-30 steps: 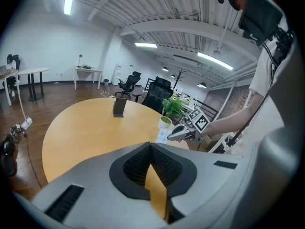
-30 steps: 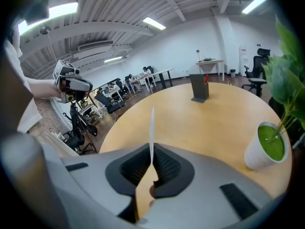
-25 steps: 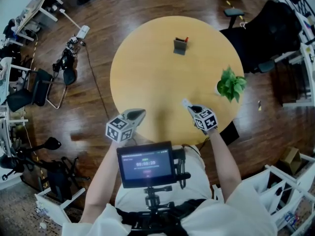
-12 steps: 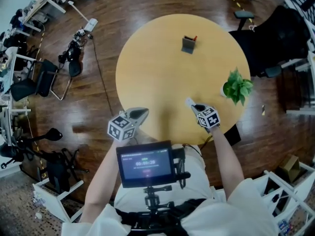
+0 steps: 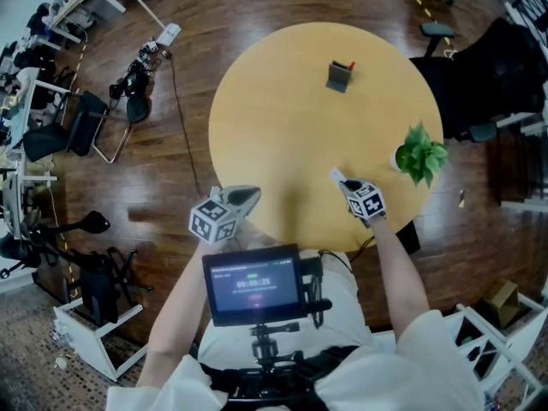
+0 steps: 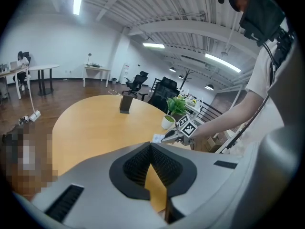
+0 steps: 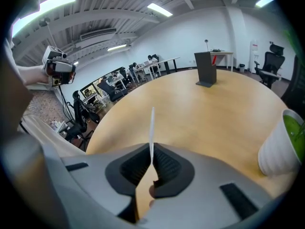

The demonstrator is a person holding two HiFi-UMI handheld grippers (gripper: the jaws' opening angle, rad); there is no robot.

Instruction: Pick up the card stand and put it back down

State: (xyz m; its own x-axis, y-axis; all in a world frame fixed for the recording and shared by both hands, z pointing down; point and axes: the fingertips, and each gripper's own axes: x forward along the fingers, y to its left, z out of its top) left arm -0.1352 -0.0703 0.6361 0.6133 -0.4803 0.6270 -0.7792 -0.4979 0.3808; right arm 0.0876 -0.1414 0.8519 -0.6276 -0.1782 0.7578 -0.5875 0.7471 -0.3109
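Note:
The dark grey card stand (image 5: 340, 77) is upright on the far side of the round wooden table (image 5: 282, 144), with something red at its top. It also shows as the card stand (image 6: 126, 102) and the card stand (image 7: 206, 69) in the gripper views. My right gripper (image 5: 342, 184) hovers over the near right of the table, shut on a thin white card (image 7: 152, 128) that sticks out past its tips (image 7: 151, 151). My left gripper (image 5: 244, 197) is at the table's near edge, its jaws (image 6: 150, 147) shut with nothing between them. Both are far from the stand.
A small green plant in a white pot (image 5: 419, 154) stands at the table's right edge, close to my right gripper. A black office chair (image 5: 479, 75) is behind the table on the right. Folded chairs (image 5: 77, 127) and a cable with a power strip (image 5: 167, 34) lie on the floor left.
The head view has drifted, so the table and stand sit a little further right in it. Both grippers keep about the same places and the same closed jaws.

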